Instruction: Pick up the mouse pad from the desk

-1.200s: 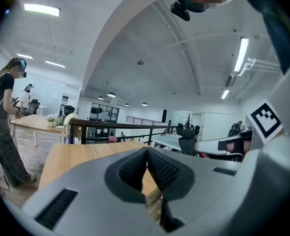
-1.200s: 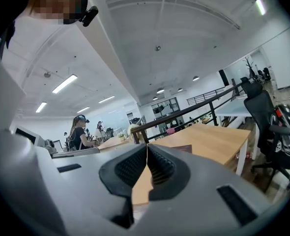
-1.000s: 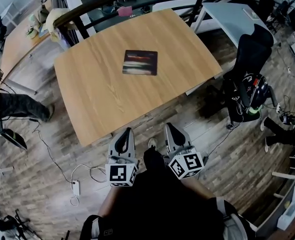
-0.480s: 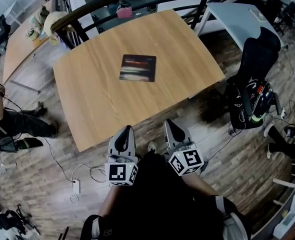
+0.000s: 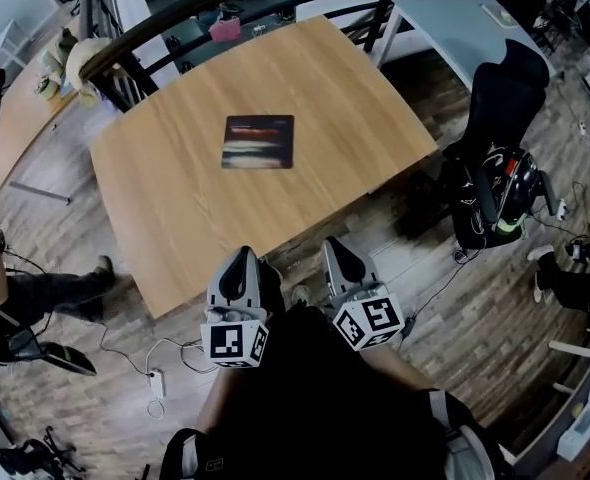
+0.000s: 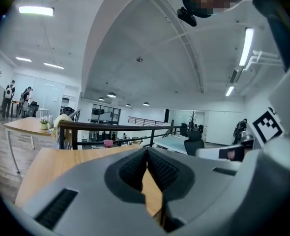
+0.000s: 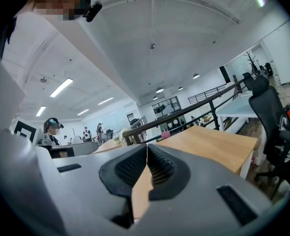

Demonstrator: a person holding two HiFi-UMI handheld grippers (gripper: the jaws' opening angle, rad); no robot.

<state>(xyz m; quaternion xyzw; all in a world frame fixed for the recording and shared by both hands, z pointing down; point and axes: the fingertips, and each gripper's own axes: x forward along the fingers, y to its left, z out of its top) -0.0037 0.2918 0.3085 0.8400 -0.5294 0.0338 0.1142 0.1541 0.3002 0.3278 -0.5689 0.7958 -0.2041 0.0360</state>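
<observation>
Markers, black-and-white square patterns, cover the cubes at the back of both grippers; they carry no letters. The print on the mouse pad is a blur of dark, red and pale bands, too smeared to read.

The desk has a light wood-grain top with rounded corners and stands on a grey-brown plank floor. A black railing runs along its 12 o'clock side. A black chair stands at 3 o'clock from the desk, and a white desk at 2 o'clock. A person in dark trousers is at 8 o'clock, and a white power strip with its cable lies on the floor at 7 o'clock.

The mouse pad is a dark rectangle lying flat near the middle of the desk, well clear of every edge.

The left gripper and right gripper hang side by side at the desk's 6 o'clock edge, well apart from the mouse pad, which lies at 12 o'clock from them. The left fingers are clenched on nothing; the right fingers likewise.
</observation>
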